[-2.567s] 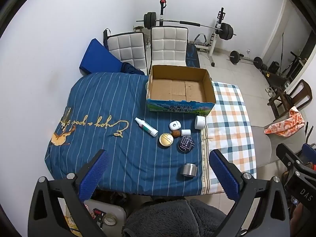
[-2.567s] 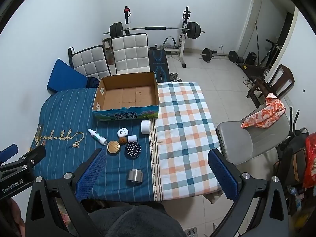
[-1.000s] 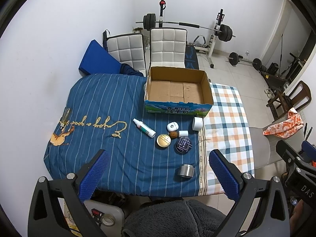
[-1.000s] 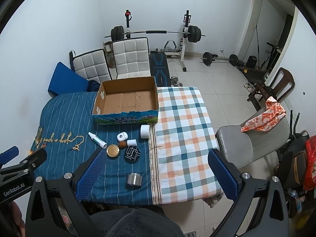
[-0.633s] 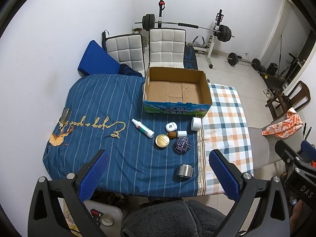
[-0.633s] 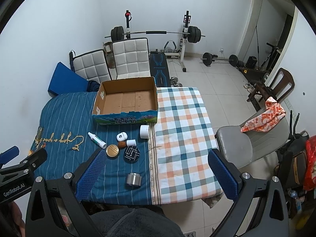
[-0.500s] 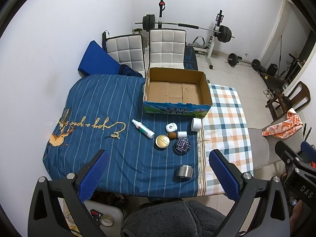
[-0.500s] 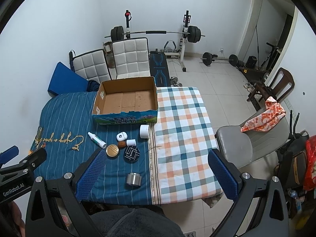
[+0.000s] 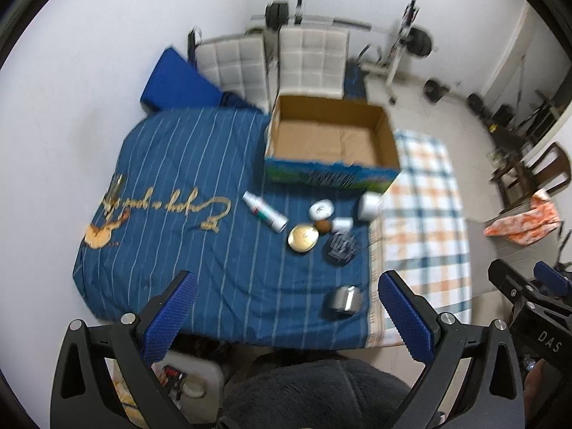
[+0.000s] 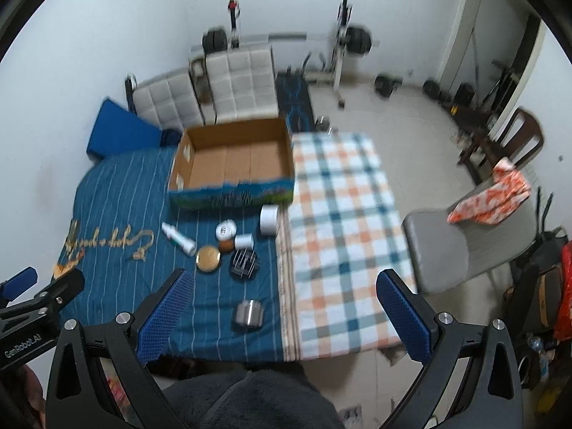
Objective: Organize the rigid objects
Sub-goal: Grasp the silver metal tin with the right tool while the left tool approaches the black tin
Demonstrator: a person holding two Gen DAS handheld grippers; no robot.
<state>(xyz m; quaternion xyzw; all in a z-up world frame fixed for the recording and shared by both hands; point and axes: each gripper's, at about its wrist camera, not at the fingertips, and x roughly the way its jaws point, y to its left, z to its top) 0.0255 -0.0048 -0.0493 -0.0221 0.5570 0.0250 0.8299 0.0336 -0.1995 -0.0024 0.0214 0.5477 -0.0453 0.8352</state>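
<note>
An open cardboard box (image 9: 330, 139) (image 10: 232, 159) stands empty at the far side of the cloth-covered table. In front of it lie a white spray bottle (image 9: 264, 211) (image 10: 178, 238), a gold-lidded tin (image 9: 303, 238) (image 10: 208, 258), a white round jar (image 9: 321, 210), a small brown ball (image 9: 324, 227), a white roll (image 9: 370, 206) (image 10: 269, 218), a dark patterned disc (image 9: 341, 248) (image 10: 243, 264) and a steel cup (image 9: 345, 300) (image 10: 249, 312). My left gripper (image 9: 286, 316) and right gripper (image 10: 286, 316) both hang open, high above the table's near edge, holding nothing.
A blue striped cloth (image 9: 186, 193) covers the table's left, a checked cloth (image 10: 343, 232) its right. Two white padded chairs (image 9: 311, 57) and a barbell rack (image 10: 339, 46) stand behind. A grey chair (image 10: 450, 246) with an orange cloth sits to the right.
Both views have moved closer to the table and now show motion blur. The objects lie where they were. Both grippers stay open.
</note>
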